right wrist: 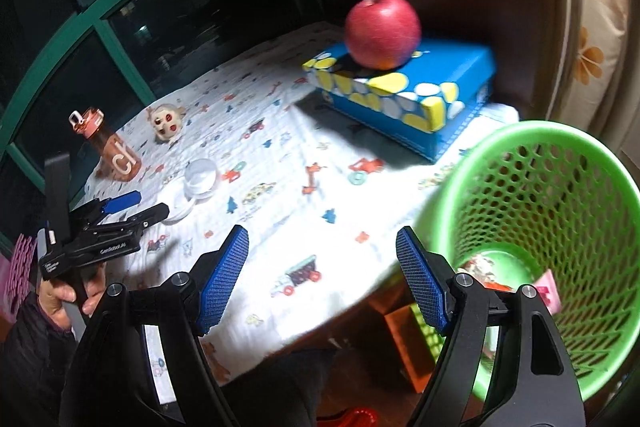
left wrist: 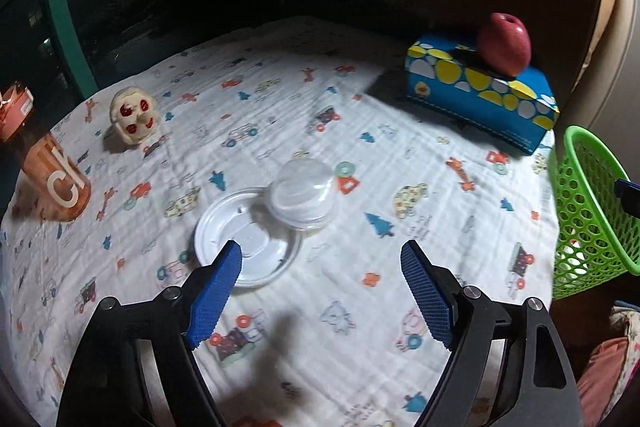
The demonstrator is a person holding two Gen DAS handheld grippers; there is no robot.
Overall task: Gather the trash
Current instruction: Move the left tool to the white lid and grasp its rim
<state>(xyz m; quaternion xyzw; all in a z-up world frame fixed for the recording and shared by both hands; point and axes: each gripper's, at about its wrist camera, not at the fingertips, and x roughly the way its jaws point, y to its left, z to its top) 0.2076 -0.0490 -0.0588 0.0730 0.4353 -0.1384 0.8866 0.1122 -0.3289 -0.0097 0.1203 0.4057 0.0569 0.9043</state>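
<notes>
A clear plastic cup [left wrist: 301, 195] lies on its side on the patterned cloth, touching a flat white lid [left wrist: 248, 241]. My left gripper [left wrist: 321, 255] is open and empty just above and short of them; its left fingertip overlaps the lid's near edge. The cup [right wrist: 201, 175] and the left gripper [right wrist: 136, 205] also show in the right wrist view. My right gripper [right wrist: 322, 241] is open and empty over the table's right edge, beside a green mesh basket [right wrist: 560, 163] that holds some wrappers. The basket shows at the right edge of the left wrist view [left wrist: 580, 203].
A blue tissue box [left wrist: 476, 95] with a red apple [left wrist: 505, 45] on top stands at the back right. An orange bottle [left wrist: 52, 171] and a small doll head [left wrist: 134, 121] stand at the left. Dark windows lie behind the table.
</notes>
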